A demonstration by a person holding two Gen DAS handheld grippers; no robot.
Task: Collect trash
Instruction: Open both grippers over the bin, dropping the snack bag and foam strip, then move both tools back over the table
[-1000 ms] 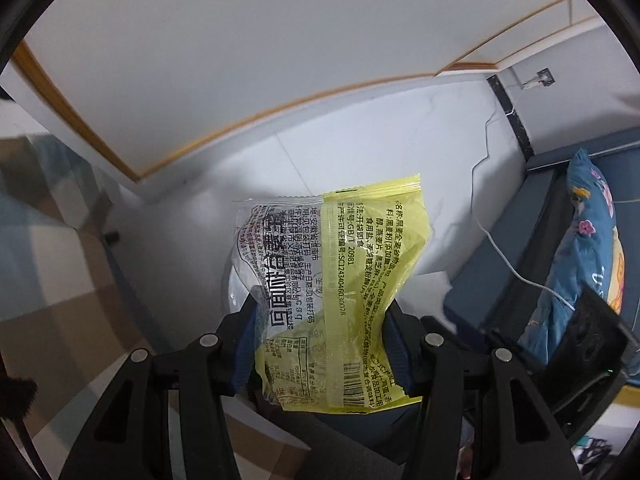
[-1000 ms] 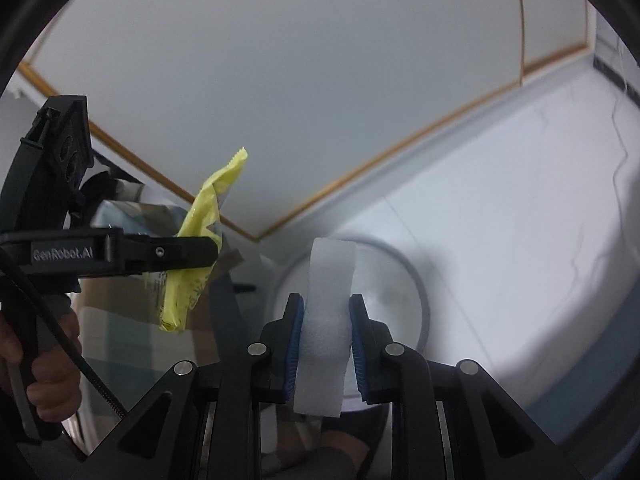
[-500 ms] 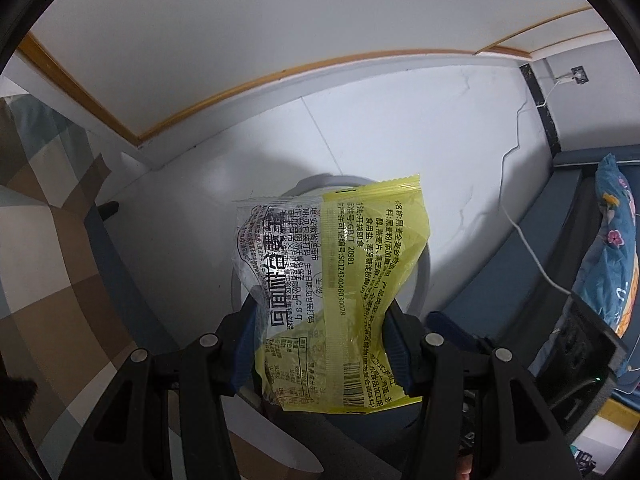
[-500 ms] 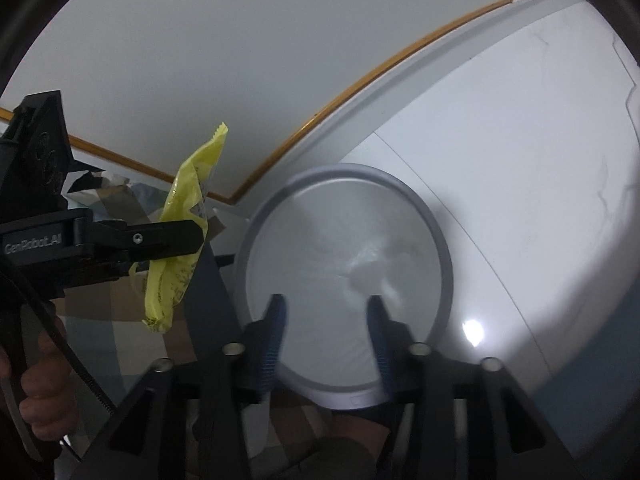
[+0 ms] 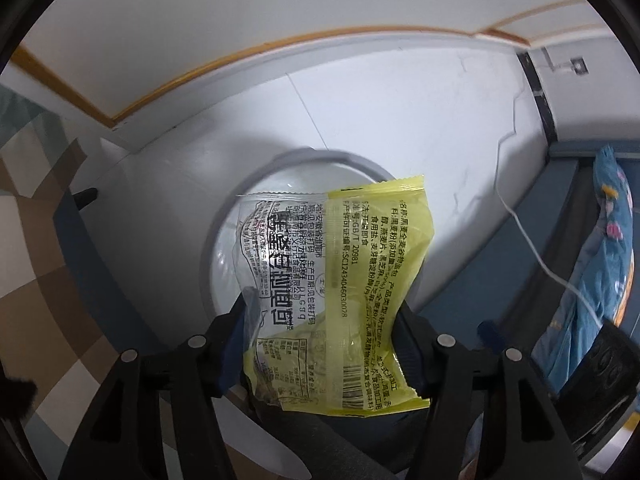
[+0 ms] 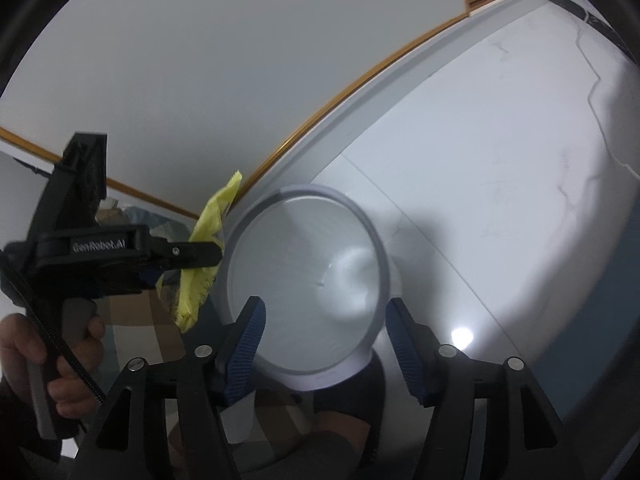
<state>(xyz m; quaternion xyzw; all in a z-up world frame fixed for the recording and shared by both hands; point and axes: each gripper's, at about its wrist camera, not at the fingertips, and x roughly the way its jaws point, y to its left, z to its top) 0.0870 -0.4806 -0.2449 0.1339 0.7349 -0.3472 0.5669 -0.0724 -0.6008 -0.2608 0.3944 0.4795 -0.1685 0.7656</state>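
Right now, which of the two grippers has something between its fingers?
The left gripper: a yellow wrapper sits between its fingers. The right gripper is empty, over the bin.

both tools tilted down; right tool [image 6: 322, 344] jaws just opened, empty.

White tile floor [image 5: 400, 128] fills mid frame. Checked brown n white cloth [image 5: 36, 272] at left edge. Blue flower pillow [image 5: 612, 240] far right, thin white cord [image 5: 532, 248] beside it.

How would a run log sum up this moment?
left tool: opening, yellow wrapper between pads | right tool: opening, empty | both over bin
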